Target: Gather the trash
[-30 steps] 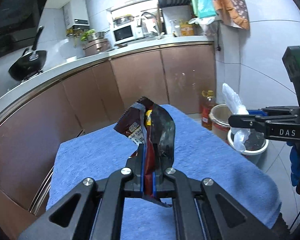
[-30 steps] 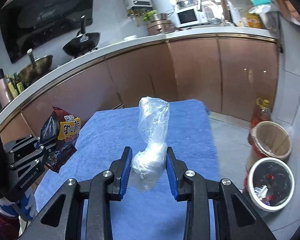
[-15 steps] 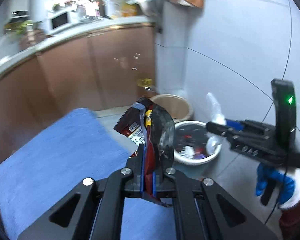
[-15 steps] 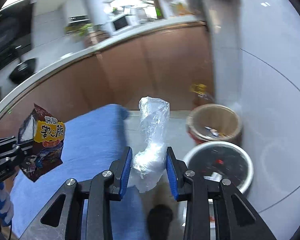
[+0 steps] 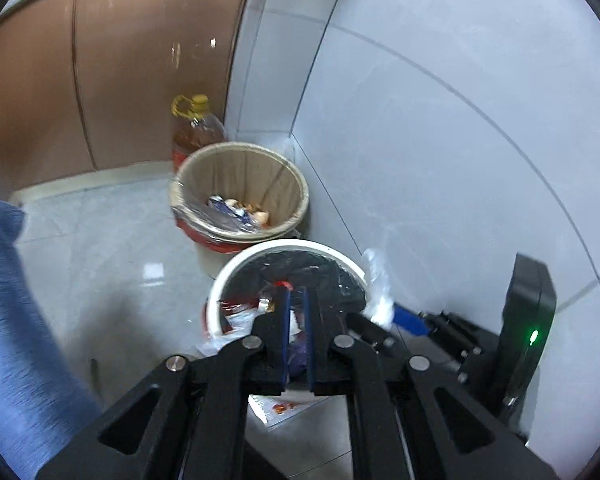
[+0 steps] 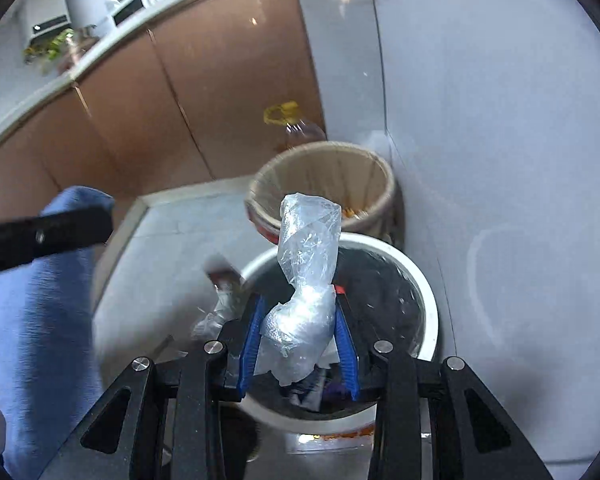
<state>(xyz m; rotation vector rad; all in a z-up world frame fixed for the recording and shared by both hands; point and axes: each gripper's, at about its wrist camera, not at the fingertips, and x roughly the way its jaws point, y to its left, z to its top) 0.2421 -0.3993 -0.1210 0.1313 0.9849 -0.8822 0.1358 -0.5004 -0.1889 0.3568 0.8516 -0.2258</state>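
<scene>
My left gripper (image 5: 296, 300) hangs over the white-rimmed bin with the black liner (image 5: 236, 264); its jaws stand slightly apart with nothing between them. A red snack wrapper (image 5: 236, 310) lies inside the bin at its left edge. My right gripper (image 6: 298, 320) is shut on a crumpled clear plastic bag (image 6: 306, 276) and holds it above the same bin (image 6: 428, 320). The right gripper and its bag (image 5: 378, 292) also show at the right in the left wrist view.
A tan-lined bin (image 5: 240, 192) with scraps stands behind the white one, against the grey tiled wall. A cooking-oil bottle (image 5: 194, 128) stands behind it. The blue-covered table (image 5: 4, 320) is at the left. A paper scrap (image 5: 276, 406) lies on the floor.
Both grippers swung from the table to above the white bin. The left gripper opened a little and the snack wrapper is no longer in it. The right still holds the bag.
</scene>
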